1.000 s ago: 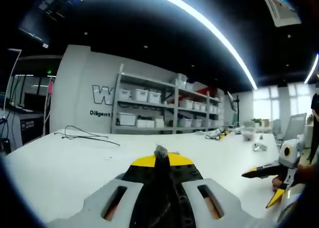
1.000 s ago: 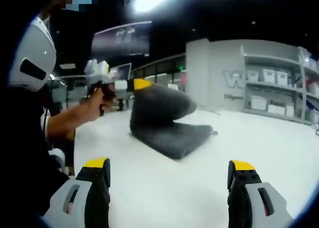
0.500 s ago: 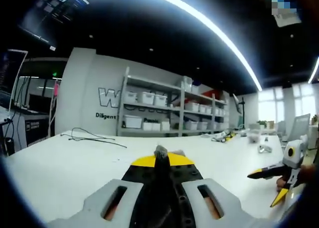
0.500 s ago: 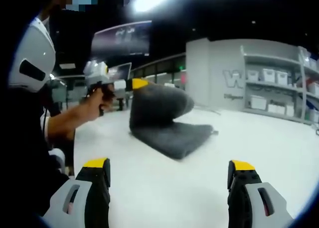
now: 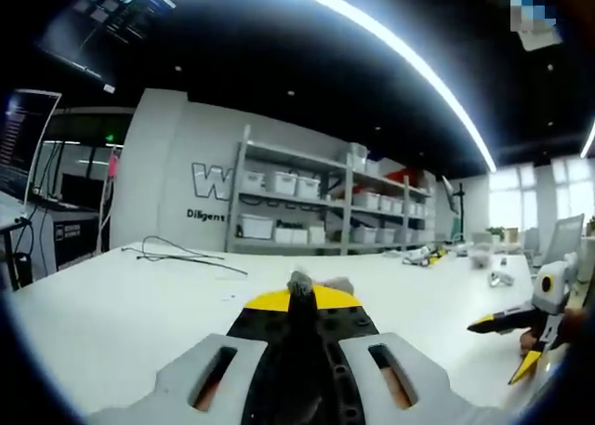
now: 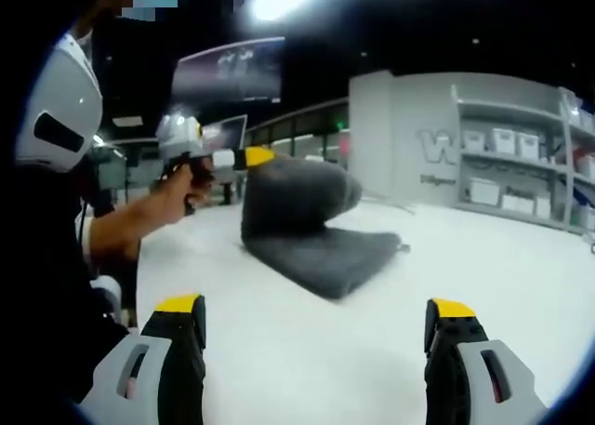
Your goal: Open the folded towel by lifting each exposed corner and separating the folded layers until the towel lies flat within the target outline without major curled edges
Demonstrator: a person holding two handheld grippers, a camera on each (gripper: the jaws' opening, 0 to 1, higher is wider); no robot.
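One towel (image 6: pixel 311 230) and two hand-held grippers are showing. The towel is dark grey and thick, lying on the white bench (image 6: pixel 483 285). Its lower layers are resting flat and still folded on the bench top, while the upper layer is standing up as a rounded hump, lifted at one corner.

The left hand-held gripper (image 6: pixel 253 156) is gripping that raised corner: in the right gripper view its yellow tips are closing on the top edge of the hump, and a hand (image 6: pixel 182 188) is holding its grip. In the left gripper view the same left hand-held gripper (image 5: pixel 299 295) is showing its jaws clenched together with a sliver of grey cloth pinched between them.

The right hand-held gripper (image 6: pixel 316 318) is standing released, jaws spread wide, holding nothing and hanging above bare bench, well apart from the towel.

A shelf (image 5: pixel 316 206) carrying white bins is standing against the far wall, and a loose black cable (image 5: pixel 181 255) is lying on the bench.
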